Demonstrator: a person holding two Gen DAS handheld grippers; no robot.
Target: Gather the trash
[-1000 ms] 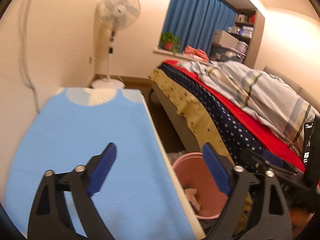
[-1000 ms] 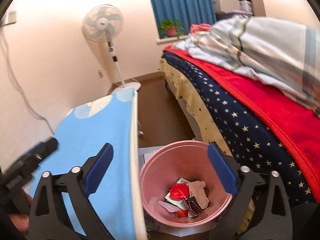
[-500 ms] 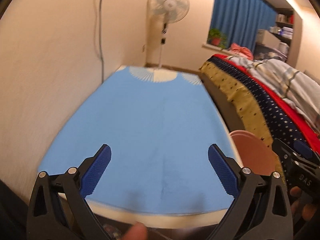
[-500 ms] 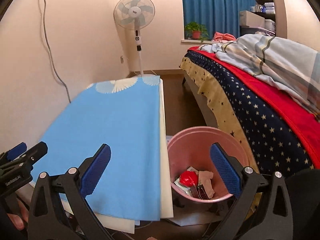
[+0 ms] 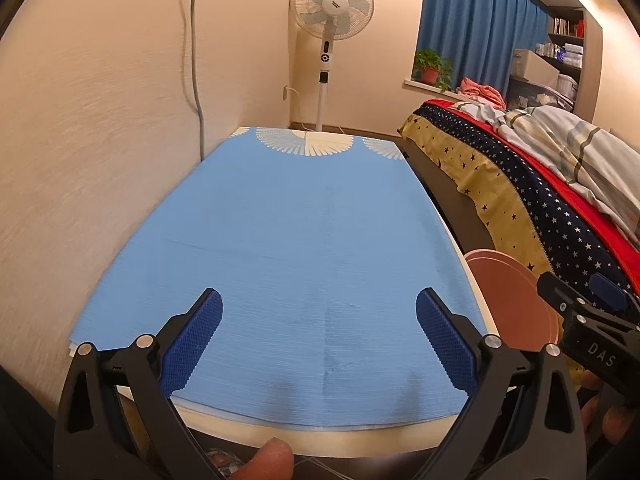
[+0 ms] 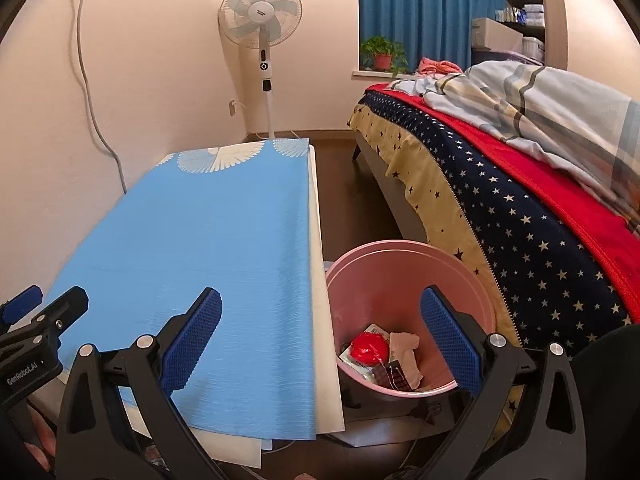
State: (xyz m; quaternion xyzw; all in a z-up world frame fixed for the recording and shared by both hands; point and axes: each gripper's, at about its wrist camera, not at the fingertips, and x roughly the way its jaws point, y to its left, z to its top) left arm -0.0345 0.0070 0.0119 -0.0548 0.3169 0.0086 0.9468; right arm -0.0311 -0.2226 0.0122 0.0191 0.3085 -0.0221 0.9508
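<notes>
A pink bin [image 6: 412, 280] stands on the floor between the table and the bed; its rim [image 5: 512, 300] shows at the right of the left wrist view. Inside it lie a red wrapper [image 6: 370, 347], a crumpled tissue [image 6: 406, 346] and a dark packet [image 6: 392, 376]. My right gripper [image 6: 320, 334] is open and empty, near the table's front right corner, its right finger over the bin. My left gripper [image 5: 318, 340] is open and empty above the front of the blue mat [image 5: 304, 240] that covers the table. No trash shows on the mat.
A wall runs along the table's left side with a cable [image 5: 196, 60] hanging down it. A standing fan [image 5: 330, 4] is behind the table. The bed [image 6: 520, 184] with a star-print cover and a plaid blanket fills the right. A thumb [image 5: 272, 458] shows at the bottom.
Both grippers pulled back and swung left: the left view went from the bin and bed to the whole blue mat, and the right view now shows more of the table. Little moved in the last half second.
</notes>
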